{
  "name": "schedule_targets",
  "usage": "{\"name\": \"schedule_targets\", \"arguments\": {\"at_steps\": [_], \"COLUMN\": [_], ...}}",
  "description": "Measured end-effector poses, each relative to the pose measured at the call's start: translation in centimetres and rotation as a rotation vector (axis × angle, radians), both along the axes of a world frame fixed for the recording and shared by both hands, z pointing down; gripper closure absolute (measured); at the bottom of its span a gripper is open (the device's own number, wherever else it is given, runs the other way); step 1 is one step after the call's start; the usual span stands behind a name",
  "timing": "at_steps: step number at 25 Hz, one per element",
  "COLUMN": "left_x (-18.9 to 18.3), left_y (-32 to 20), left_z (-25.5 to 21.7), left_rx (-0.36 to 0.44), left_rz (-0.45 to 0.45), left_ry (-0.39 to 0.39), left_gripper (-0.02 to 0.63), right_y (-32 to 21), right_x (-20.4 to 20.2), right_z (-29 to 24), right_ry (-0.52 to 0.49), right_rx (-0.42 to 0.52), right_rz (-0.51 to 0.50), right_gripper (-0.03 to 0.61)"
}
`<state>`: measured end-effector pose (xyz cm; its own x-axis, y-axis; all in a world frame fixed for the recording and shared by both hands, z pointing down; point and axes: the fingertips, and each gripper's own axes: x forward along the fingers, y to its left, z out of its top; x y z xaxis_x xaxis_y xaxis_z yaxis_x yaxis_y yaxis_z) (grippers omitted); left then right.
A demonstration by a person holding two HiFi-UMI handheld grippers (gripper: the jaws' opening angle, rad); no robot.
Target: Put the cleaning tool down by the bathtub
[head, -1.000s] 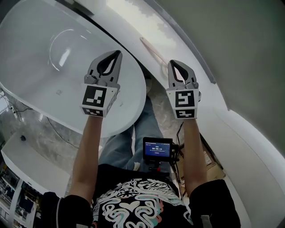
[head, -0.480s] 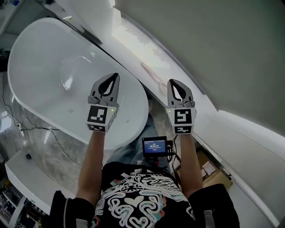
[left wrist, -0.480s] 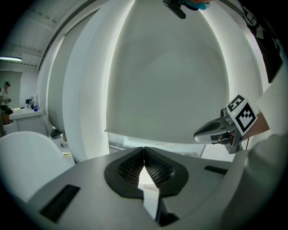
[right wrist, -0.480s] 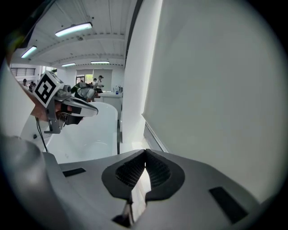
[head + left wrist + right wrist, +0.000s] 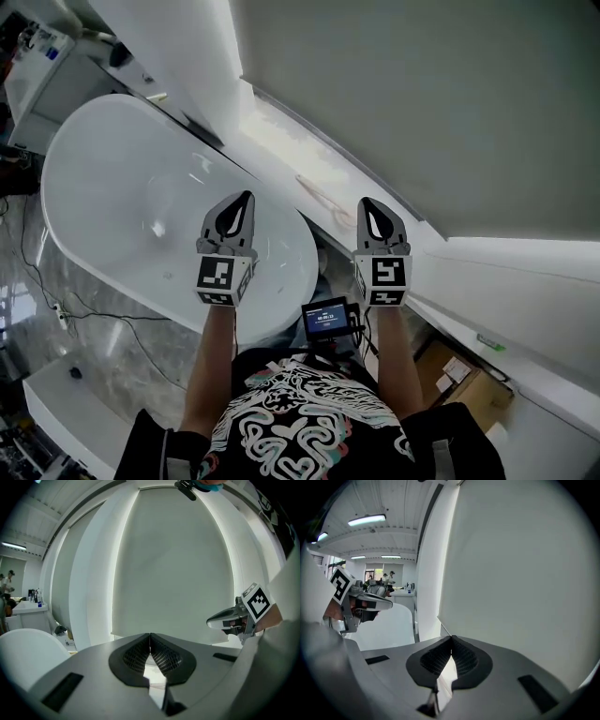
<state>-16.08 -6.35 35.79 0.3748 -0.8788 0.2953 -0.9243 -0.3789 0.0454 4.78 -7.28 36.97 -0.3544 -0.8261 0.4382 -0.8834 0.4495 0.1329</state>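
The white bathtub [image 5: 131, 206] fills the left of the head view. A thin pale long-handled tool [image 5: 323, 200] lies on the white ledge [image 5: 272, 131] between the tub and the wall. My left gripper [image 5: 247, 196] hovers over the tub's near end, jaws shut and empty [image 5: 150, 634]. My right gripper [image 5: 365, 202] is held level with it just right of the tool, also shut with nothing in it [image 5: 451, 637]. The tool's thin handle [image 5: 444, 624] shows just past the right jaws. Each gripper sees the other from the side [image 5: 227, 617] [image 5: 370, 603].
A grey wall panel [image 5: 422, 112] rises behind the ledge. A small screen [image 5: 326, 319] hangs at the person's chest. A cardboard box [image 5: 459, 380] sits low right. Cables [image 5: 84, 319] trail over the marble floor left of the tub, near a white counter [image 5: 66, 403].
The head view has swung up toward the wall, so both grippers sit lower and smaller in it and more of the tub shows. Both stay shut and empty, side by side.
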Motion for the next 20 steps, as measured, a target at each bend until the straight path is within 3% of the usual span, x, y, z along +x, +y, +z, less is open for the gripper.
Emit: {"name": "schedule_targets", "arguments": {"at_steps": [9, 20], "left_x": [2.0, 4.6], "left_y": [0.7, 3.7], "left_z": [-6.3, -13.8], "left_rx": [0.098, 0.250], "left_rz": [-0.018, 0.010], "left_ry": [0.015, 0.008], "left_gripper": [0.597, 0.597], "right_y": [2.7, 5.4], "right_x": [2.1, 3.6], "right_z": [-5.6, -13.4], "right_ry": [-0.097, -0.164], "right_rx": [0.085, 0.233], "right_rz": [0.069, 0.077], "right_gripper": [0.551, 0.551]}}
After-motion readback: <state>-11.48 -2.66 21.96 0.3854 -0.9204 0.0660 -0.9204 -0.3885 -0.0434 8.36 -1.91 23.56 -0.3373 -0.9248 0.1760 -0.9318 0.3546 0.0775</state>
